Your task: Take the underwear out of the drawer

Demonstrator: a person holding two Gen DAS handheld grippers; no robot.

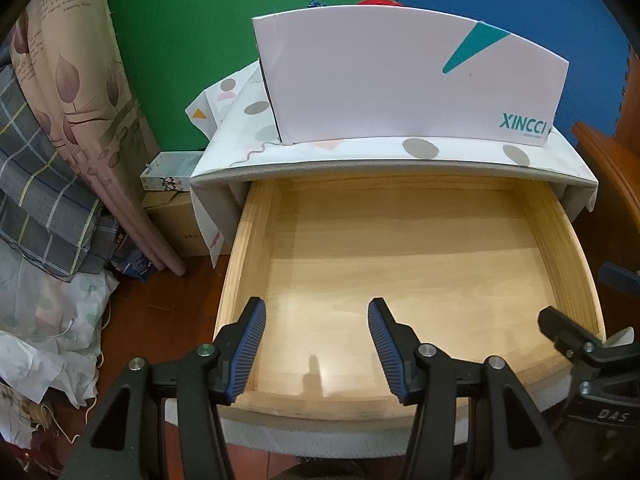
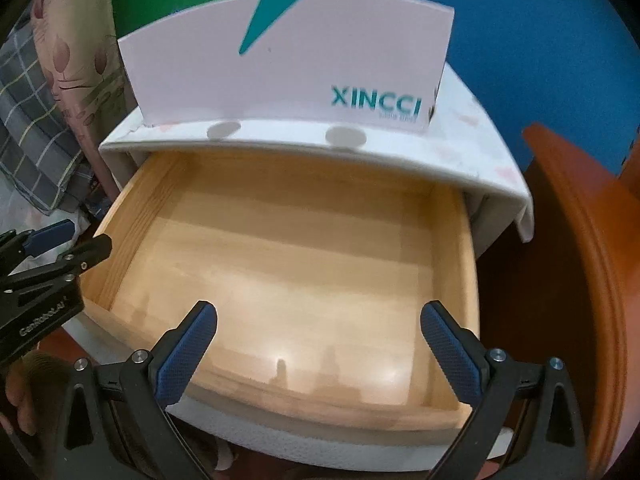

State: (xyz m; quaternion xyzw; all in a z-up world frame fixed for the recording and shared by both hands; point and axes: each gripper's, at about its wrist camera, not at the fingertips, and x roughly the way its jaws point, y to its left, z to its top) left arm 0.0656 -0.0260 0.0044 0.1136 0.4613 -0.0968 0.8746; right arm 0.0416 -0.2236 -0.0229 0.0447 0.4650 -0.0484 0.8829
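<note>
The wooden drawer (image 1: 400, 264) is pulled out of a white cabinet and shows only its bare floor; it also fills the right wrist view (image 2: 288, 248). No underwear is visible in either view. My left gripper (image 1: 317, 312) is open and empty, above the drawer's front left part. My right gripper (image 2: 319, 316) is open and empty, above the drawer's front edge. The right gripper's fingers (image 1: 560, 328) show at the right edge of the left wrist view. The left gripper's fingers (image 2: 86, 254) show at the left edge of the right wrist view.
A white XINCCI box (image 1: 408, 80) stands on the cabinet top (image 1: 420, 152), which has a spotted cover. Bedding and folded cloths (image 1: 52, 168) pile up on the left, beside small cardboard boxes (image 1: 172, 200). Brown wooden furniture (image 2: 580, 260) stands close on the right.
</note>
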